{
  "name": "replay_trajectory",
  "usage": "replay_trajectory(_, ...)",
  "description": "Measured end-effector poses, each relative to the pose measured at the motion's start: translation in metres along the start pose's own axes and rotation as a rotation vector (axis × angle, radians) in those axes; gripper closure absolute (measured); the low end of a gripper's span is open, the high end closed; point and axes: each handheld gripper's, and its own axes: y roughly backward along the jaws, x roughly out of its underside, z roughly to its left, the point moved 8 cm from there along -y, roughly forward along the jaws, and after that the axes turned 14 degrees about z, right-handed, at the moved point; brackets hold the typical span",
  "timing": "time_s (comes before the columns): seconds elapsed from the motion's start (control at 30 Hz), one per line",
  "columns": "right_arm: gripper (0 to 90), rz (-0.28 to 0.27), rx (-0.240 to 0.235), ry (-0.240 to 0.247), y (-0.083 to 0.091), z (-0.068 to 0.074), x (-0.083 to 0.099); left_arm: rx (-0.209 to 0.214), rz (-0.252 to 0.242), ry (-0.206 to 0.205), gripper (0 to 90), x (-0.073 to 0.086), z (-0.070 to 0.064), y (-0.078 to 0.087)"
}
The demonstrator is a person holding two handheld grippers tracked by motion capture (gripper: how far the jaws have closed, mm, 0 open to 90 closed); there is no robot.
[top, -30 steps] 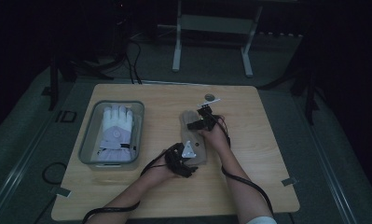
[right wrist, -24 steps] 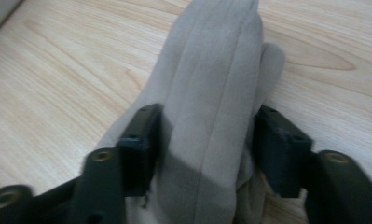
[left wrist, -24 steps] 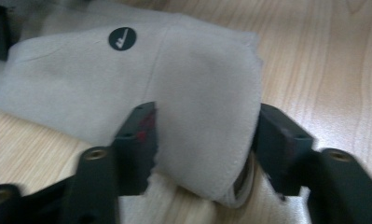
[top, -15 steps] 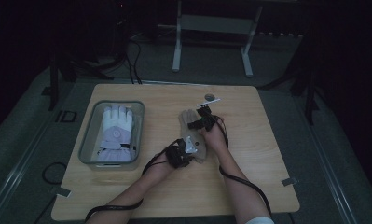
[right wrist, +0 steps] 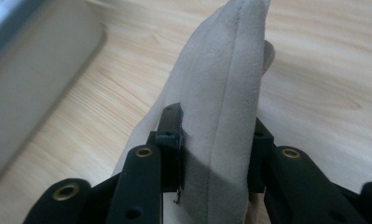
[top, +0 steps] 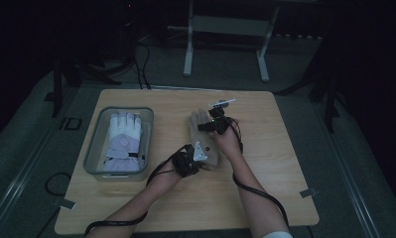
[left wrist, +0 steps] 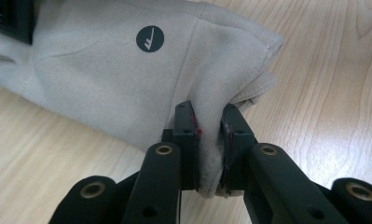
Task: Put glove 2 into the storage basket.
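From above, a beige glove [top: 204,140] lies flat near the middle of the wooden table [top: 265,188], its fingers pointing away from the person. It looks soft and suede-like, dull tan in the dim light. The left gripper [top: 199,157] sits at the cuff end nearest the person, and the right gripper [top: 211,125] is on the glove's right edge, farther up toward the fingers. To the left, well apart from this glove, a grey bin [top: 94,157] holds a white glove [top: 122,139] with a dark strap at the wrist.

In the left gripper view, the jaws are pressed close together on a fold of the beige glove [left wrist: 127,70] at its cuff corner, with the fabric bunched up between the pads. The material is pale greyish beige with a napped surface, neat stitched seams along the edge, and a small round dark logo patch with a light mark in it. The rest of the glove rests on the light wood grain.

In the right gripper view, the jaws are clamped on a raised ridge of the beige glove [right wrist: 221,102], which stands up between them like a narrow crest with a seam running along it. The grey bin's wall [right wrist: 34,70] shows blurred at the left.
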Motion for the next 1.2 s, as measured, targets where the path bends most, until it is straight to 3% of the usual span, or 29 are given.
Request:
replay_trajectory(0.33,66.9,-0.058,-0.038,0.027,0.021,0.034,-0.02,-0.043,0.01,0.021,79.8,0.014,0.013,0.039)
replay_trajectory(0.63,66.8,-0.085,-0.074,0.084,0.031,0.07,-0.038,-0.093,0.009,0.027,79.8,0.029,0.021,0.072)
replay_trajectory(1.2,66.8,-0.097,-0.115,0.169,0.023,0.134,-0.066,-0.146,0.037,0.07,79.8,0.078,0.041,0.106)
